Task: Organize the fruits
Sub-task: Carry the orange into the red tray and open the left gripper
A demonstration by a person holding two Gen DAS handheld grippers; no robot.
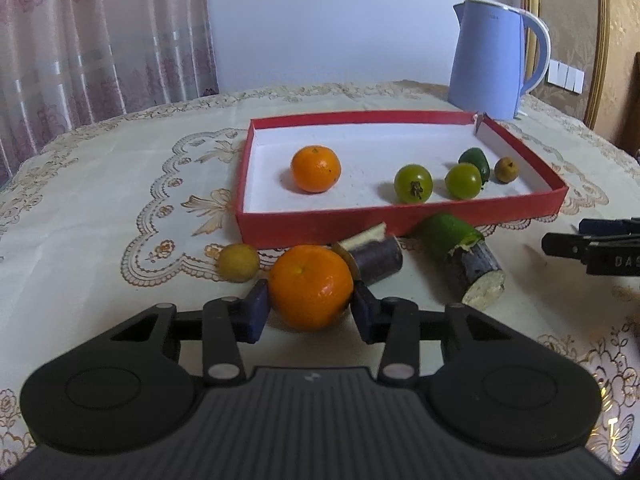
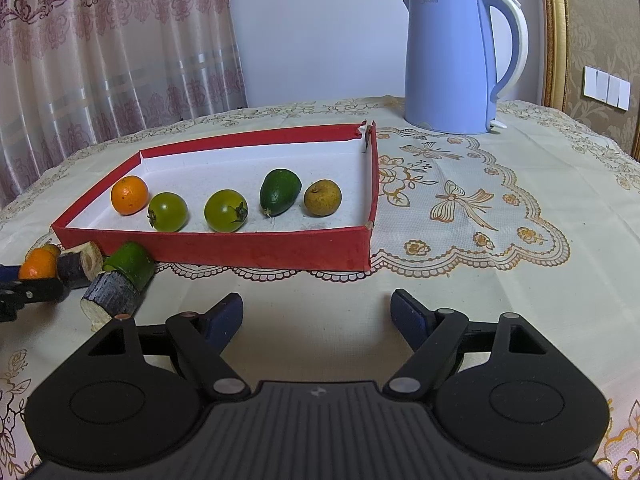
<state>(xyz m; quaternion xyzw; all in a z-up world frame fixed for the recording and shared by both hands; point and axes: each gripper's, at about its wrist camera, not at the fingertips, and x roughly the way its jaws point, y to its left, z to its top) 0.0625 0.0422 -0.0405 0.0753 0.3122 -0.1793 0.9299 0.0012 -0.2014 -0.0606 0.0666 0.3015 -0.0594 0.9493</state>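
Observation:
My left gripper (image 1: 310, 300) is shut on a tangerine (image 1: 310, 286) on the tablecloth in front of the red tray (image 1: 320, 224). Beside it lie a small yellow fruit (image 1: 238, 262), a dark sugarcane piece (image 1: 376, 258) and a green-and-dark sugarcane piece (image 1: 466, 258). In the tray sit another tangerine (image 1: 316, 169), two green tomatoes (image 1: 413, 183) (image 1: 463, 181), a green feijoa-like fruit (image 1: 475, 160) and a brown longan-like fruit (image 1: 506, 169). My right gripper (image 2: 317, 316) is open and empty over bare cloth in front of the tray (image 2: 256, 248); the held tangerine (image 2: 38, 264) shows at its far left.
A blue electric kettle (image 1: 490, 60) (image 2: 452, 60) stands behind the tray's right corner. The right gripper's fingers show at the right edge of the left wrist view (image 1: 592, 248). Curtains hang behind the table on the left; a lace-patterned cloth covers the table.

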